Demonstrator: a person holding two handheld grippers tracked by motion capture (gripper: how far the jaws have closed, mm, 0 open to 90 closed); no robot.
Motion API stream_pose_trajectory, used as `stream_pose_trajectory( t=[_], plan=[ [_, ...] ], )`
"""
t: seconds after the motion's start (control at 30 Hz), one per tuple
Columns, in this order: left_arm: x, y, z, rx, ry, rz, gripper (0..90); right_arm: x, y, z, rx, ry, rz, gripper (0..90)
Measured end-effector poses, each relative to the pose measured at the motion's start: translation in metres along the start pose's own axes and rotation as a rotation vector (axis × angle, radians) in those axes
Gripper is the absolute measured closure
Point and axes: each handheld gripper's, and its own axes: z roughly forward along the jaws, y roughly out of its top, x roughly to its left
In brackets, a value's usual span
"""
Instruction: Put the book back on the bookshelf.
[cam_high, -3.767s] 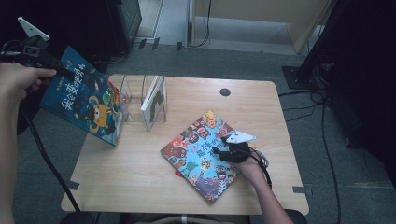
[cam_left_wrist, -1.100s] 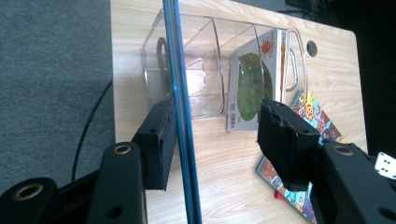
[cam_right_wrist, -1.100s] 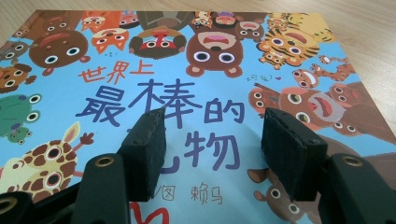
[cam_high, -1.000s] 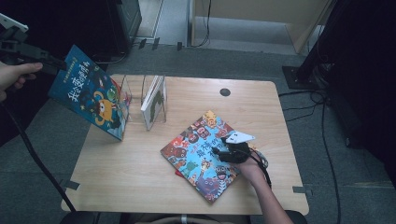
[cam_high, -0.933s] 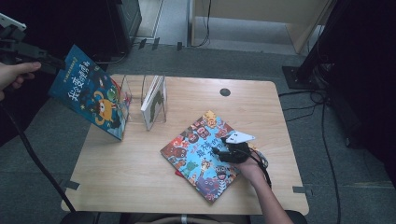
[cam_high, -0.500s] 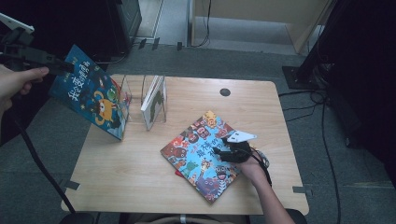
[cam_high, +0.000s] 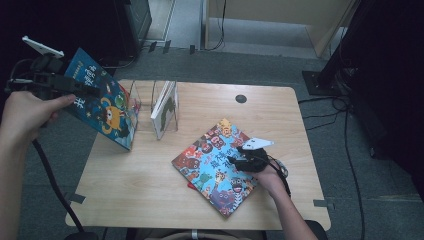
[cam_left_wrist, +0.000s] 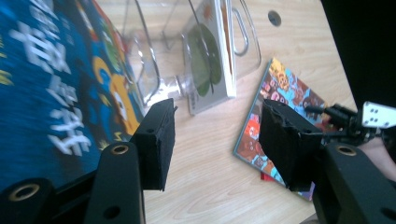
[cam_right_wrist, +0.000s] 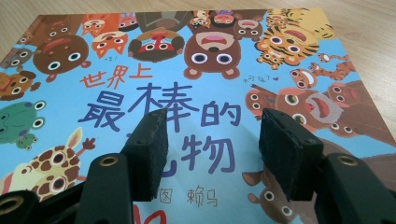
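Observation:
A blue picture book (cam_high: 102, 107) stands tilted at the table's left edge, leaning toward a clear wire rack (cam_high: 142, 102). My left gripper (cam_high: 80, 87) is at the book's top corner. In the left gripper view its jaws (cam_left_wrist: 217, 135) stand open with nothing between them, and they have just been opening a little. There the blue book (cam_left_wrist: 46, 84) lies outside the left jaw. A colourful animal book (cam_high: 210, 170) lies flat on the table. Low over its cover (cam_right_wrist: 205, 60) my right gripper (cam_high: 235, 161) is open (cam_right_wrist: 212, 140).
A thin white-and-green book (cam_high: 165, 107) stands in the rack. The wooden table (cam_high: 145, 200) has a round cable hole (cam_high: 241, 98) at the back. A red edge (cam_high: 192, 186) shows under the animal book. Cables and dark furniture surround the table.
My left hand has moved right and down toward the blue book's top corner. The blue book has kept its place. The right gripper has stayed still.

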Motion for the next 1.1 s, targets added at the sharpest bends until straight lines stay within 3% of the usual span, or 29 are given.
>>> stream_pose_trajectory(
  t=[0.1, 0.23, 0.3, 0.47, 0.73, 0.9, 1.1],
  plan=[
    [-0.005, -0.009, 0.010, 0.007, -0.008, 0.018, 45.9, 0.000, 0.001, 0.000, 0.003, 0.003, -0.001, 42.9],
    [-0.010, -0.016, 0.020, 0.003, 0.011, 0.050, 45.8, 0.000, 0.001, 0.000, 0.005, 0.005, 0.009, 43.1],
    [-0.012, -0.023, 0.032, 0.003, -0.024, 0.055, 45.8, -0.001, 0.002, 0.000, 0.004, 0.007, 0.012, 43.1],
    [-0.015, -0.033, 0.048, -0.001, -0.045, 0.070, 45.8, -0.001, 0.001, -0.001, 0.004, 0.006, 0.015, 43.0],
    [-0.027, -0.049, 0.074, 0.023, -0.050, 0.115, 45.8, 0.000, 0.001, 0.001, 0.011, 0.016, 0.012, 43.5],
    [-0.034, -0.059, 0.088, 0.009, -0.052, 0.149, 45.6, 0.000, 0.001, 0.000, 0.013, 0.012, 0.010, 43.5],
    [-0.036, -0.069, 0.104, 0.023, -0.090, 0.155, 45.4, 0.000, 0.001, -0.001, 0.017, 0.013, 0.017, 43.6]
  ],
)
